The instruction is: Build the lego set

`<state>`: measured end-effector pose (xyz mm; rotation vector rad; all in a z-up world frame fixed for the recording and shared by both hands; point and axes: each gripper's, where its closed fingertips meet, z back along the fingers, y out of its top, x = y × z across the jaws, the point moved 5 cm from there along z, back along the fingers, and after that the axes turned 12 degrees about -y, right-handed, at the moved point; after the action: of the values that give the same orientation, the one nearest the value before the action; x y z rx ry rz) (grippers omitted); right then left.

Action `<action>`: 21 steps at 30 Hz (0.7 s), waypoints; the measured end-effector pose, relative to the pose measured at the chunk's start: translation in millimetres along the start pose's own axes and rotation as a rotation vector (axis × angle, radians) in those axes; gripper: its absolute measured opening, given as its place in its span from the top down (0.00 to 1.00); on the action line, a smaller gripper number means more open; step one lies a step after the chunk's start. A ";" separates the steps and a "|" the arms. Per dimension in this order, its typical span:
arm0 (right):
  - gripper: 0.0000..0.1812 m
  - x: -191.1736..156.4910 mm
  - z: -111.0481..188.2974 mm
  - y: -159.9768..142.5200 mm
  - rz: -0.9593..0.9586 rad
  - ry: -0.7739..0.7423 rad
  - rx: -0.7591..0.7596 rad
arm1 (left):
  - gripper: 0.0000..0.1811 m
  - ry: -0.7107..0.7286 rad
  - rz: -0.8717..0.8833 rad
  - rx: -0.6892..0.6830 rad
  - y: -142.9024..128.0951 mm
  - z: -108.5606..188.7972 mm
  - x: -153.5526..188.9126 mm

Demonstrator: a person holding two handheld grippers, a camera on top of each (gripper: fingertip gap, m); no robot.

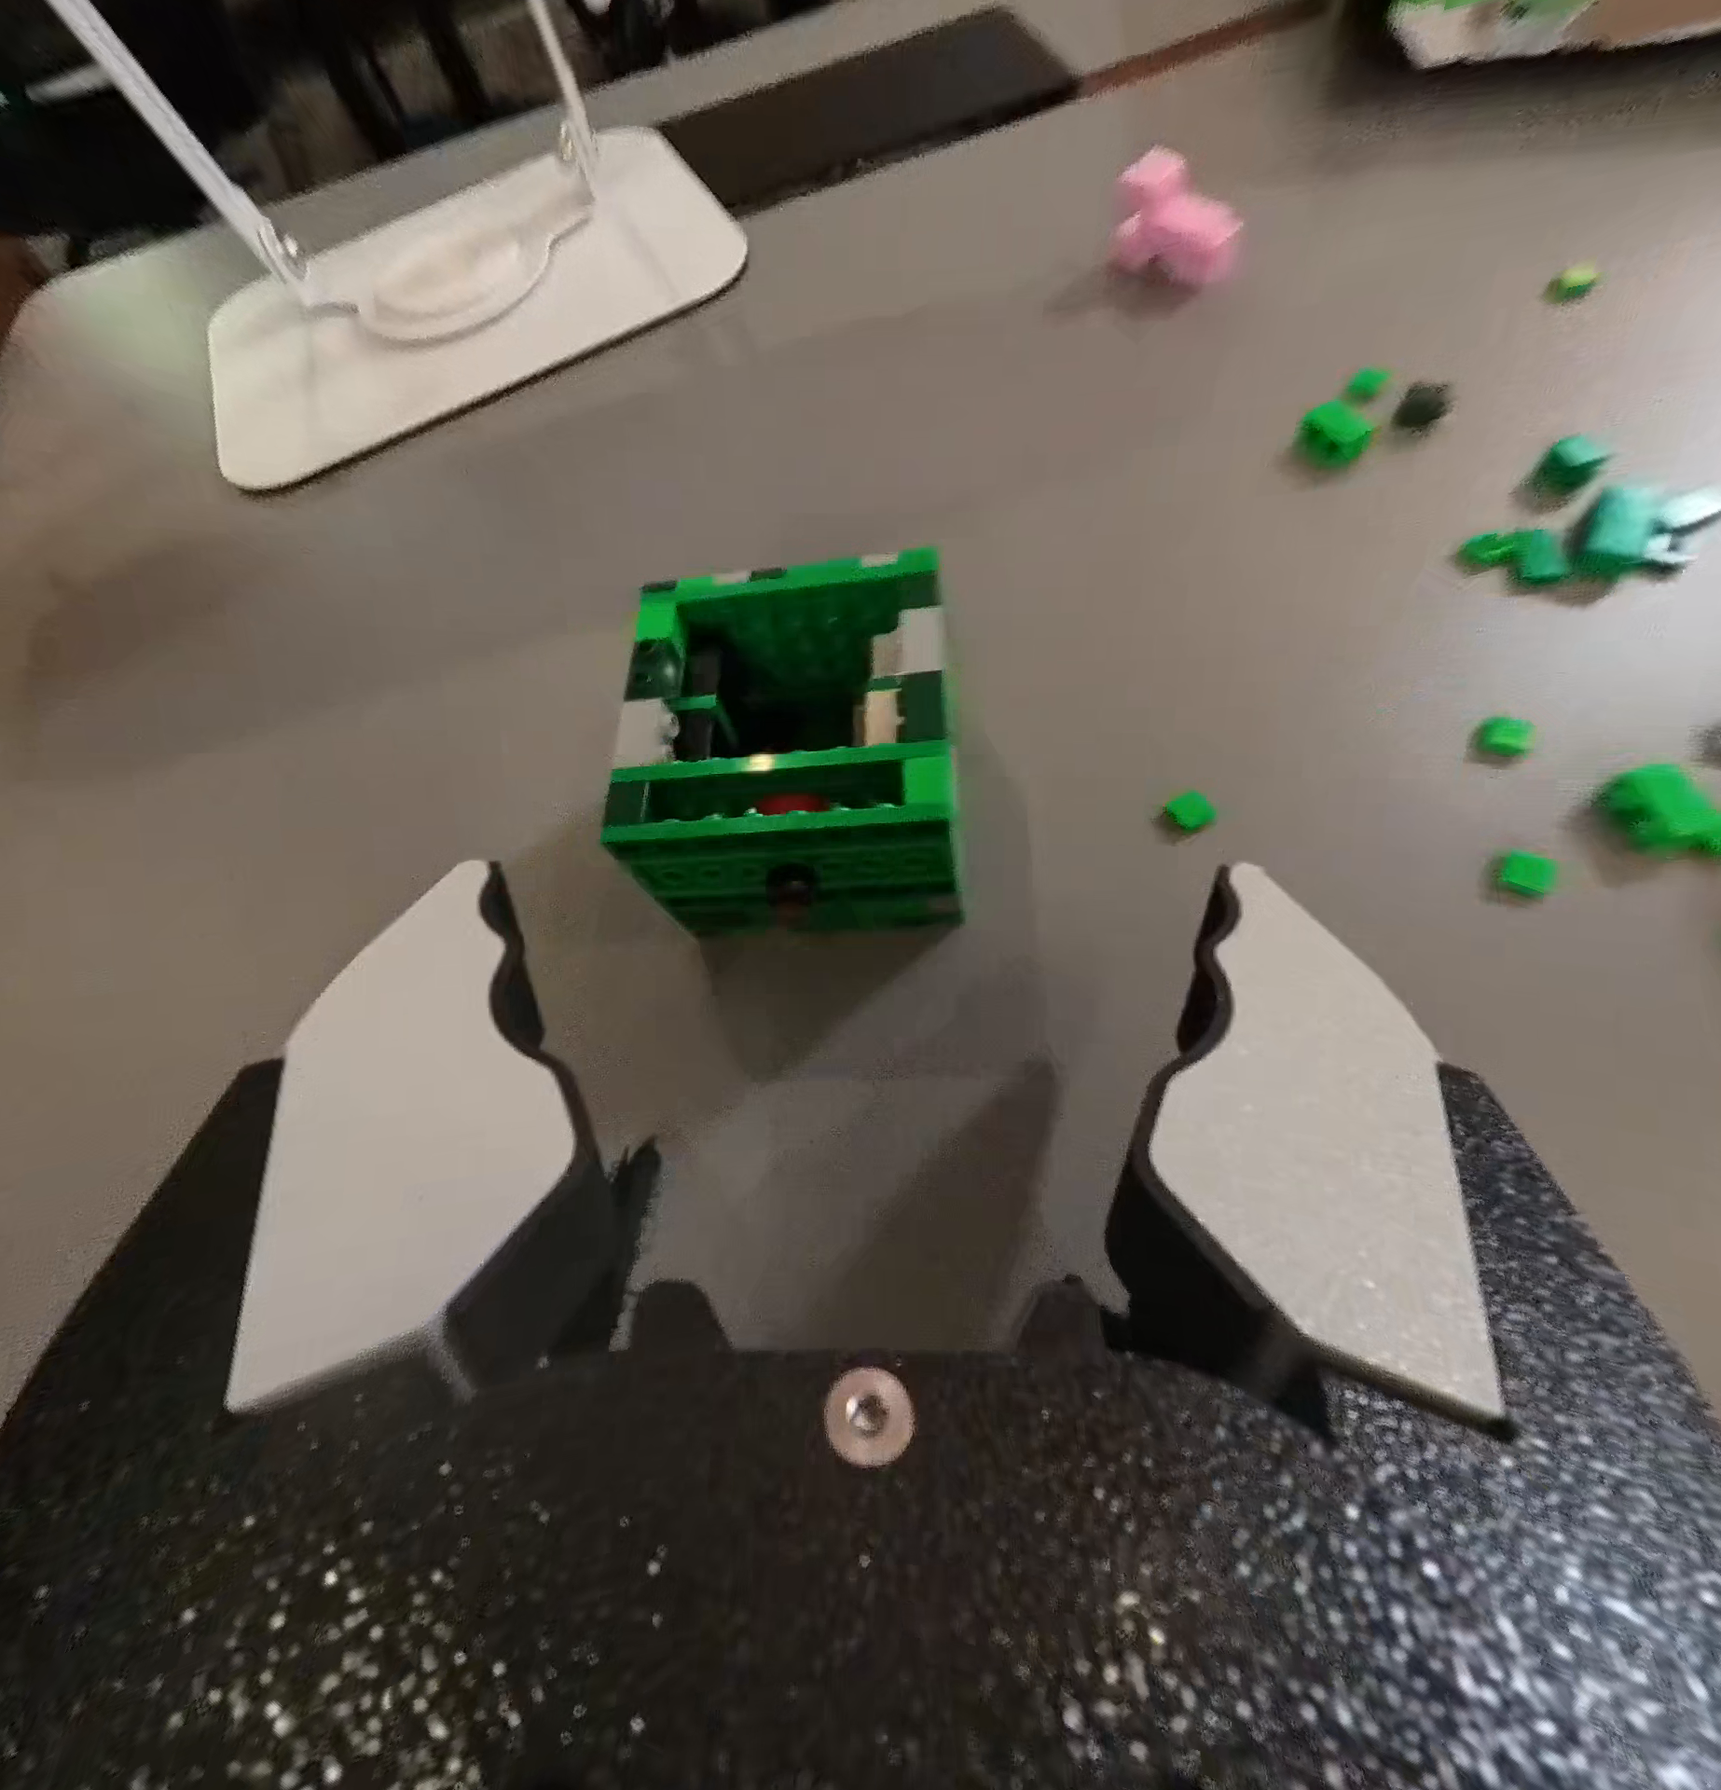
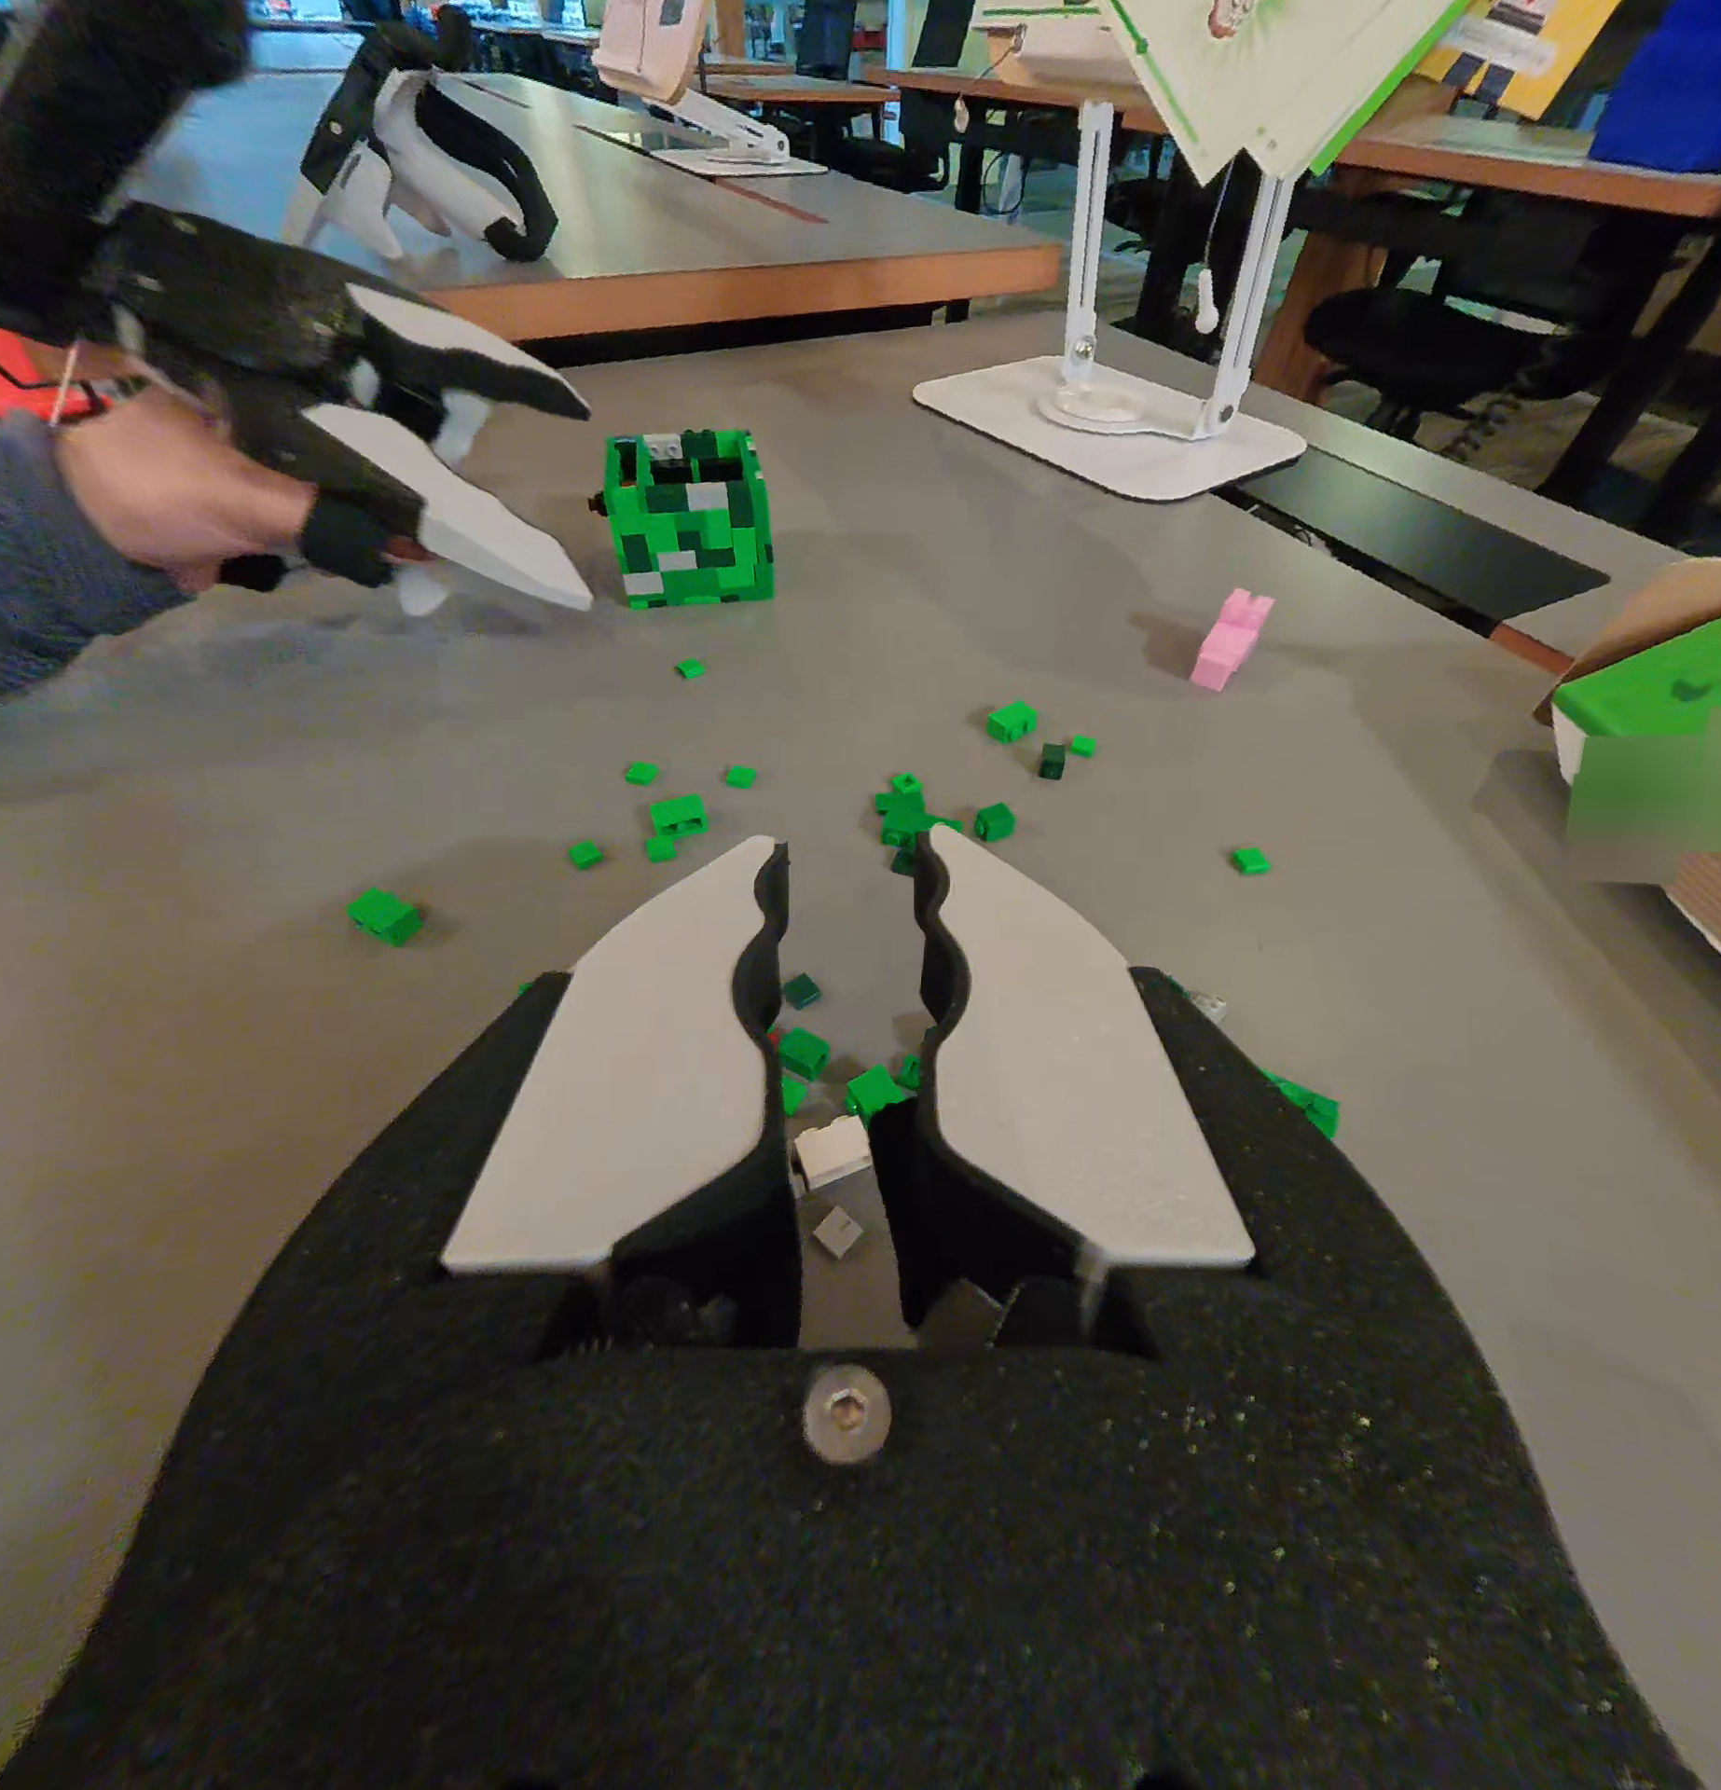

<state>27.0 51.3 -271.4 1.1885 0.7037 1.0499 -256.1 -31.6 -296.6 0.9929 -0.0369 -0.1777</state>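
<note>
- My left wrist view is smeared with blur, so the inside of the green cube [image 1: 784, 746] is hard to read: I make out a dark hollow and something red low down, no more.
- The box [image 2: 1656, 722] at the right edge of my right wrist view is cut off by the frame and partly covered by a patch; the stand [image 2: 1113, 426] at the back carries a booklet cropped at the top.
- Bricks under my right gripper [image 2: 852, 857] are half hidden by its fingers, among them a pale one and a grey one near the base.
- My left gripper [image 1: 857, 877] is spread wide and holds nothing; the cube stands on the table [image 1: 450, 630] just ahead of its fingertips, apart from both.
- My right gripper is parted only narrowly, empty, hovering over the scattered green bricks [image 2: 677, 814].
- From the right view the cube sits at mid-table, just beyond my left gripper's tips, with the top open.
- A pink figure [image 2: 1230, 644] stands well apart to the right of the cube.
- Bare table lies left of the cube and between it and the stand; the loose bricks crowd the right side in the left wrist view.
</note>
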 end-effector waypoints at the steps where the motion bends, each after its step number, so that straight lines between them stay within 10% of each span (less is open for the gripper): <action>1: 0.87 -0.9 0.2 0.5 0.007 0.001 0.002 | 0.28 -0.002 0.005 -0.015 -1.8 -5.8 -4.4; 21: 0.80 15.0 28.9 34.8 -0.136 -0.008 0.159 | 0.50 -0.083 -0.100 0.061 18.6 -27.7 -9.5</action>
<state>48.7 54.8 -229.1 1.2611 0.8619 0.8882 -259.9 2.9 -295.8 1.0489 -0.0689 -0.3111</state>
